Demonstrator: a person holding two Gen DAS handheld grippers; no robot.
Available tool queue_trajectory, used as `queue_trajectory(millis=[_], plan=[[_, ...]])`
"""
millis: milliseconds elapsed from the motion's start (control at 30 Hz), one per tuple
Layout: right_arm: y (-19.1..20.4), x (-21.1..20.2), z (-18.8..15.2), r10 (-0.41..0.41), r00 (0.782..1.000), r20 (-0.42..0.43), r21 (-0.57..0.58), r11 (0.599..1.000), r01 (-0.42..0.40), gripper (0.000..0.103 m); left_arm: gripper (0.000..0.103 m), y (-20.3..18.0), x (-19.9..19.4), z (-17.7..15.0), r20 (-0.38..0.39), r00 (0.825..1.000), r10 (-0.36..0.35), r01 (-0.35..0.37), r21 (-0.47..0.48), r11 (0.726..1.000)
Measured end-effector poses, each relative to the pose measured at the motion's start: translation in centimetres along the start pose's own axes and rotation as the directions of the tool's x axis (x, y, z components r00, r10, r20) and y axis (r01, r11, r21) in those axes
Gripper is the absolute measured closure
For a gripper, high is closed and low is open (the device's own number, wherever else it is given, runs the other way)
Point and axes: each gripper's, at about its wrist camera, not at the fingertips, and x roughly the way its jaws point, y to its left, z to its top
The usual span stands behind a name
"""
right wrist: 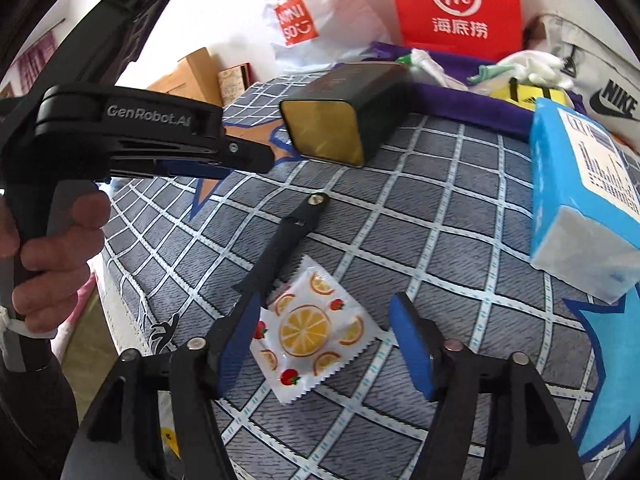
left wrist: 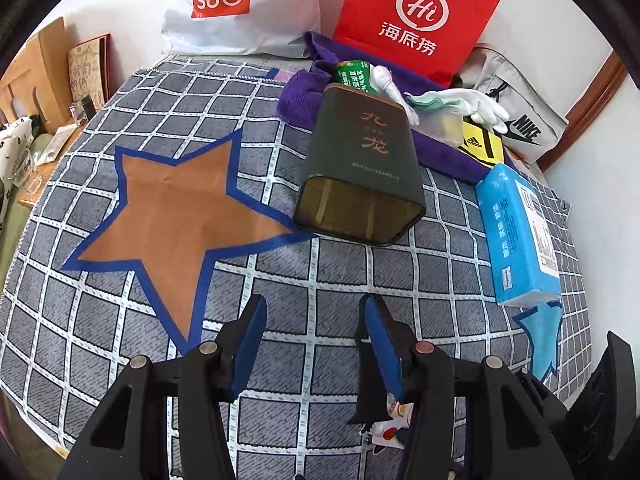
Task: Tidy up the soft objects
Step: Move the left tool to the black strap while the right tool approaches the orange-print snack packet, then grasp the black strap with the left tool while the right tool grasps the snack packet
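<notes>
Near front edge of checked cloth: fruit-print sachet (right wrist: 310,330) lies flat between right tool (right wrist: 326,344) pads, untouched.
Right tool: apart.
Left tool (left wrist: 316,344): apart, empty.
Risk: thin sachet probably slides on closing.

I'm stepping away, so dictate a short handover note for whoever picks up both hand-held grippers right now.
Left hand-held gripper: open, holding nothing, over the checked cloth.
Right hand-held gripper: open, pads either side of the fruit-print sachet, not pressing it.
Tissue pack lies by the blue star; dark tin lies on its side beside the brown star. Gloves sit on the purple towel.
Done: nothing on the stars.
Left: all sorting.
</notes>
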Motion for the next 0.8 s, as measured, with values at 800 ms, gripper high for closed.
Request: queue_trajectory(millis=[800], plan=[[2.0,-0.7,-2.4,-0.122,0.992,0.02,-0.142,0.982,0.124,0.055,0.054,0.7,-0.3,-2.3,-0.024,1.0,0.02,-0.02,-0.007,1.0]])
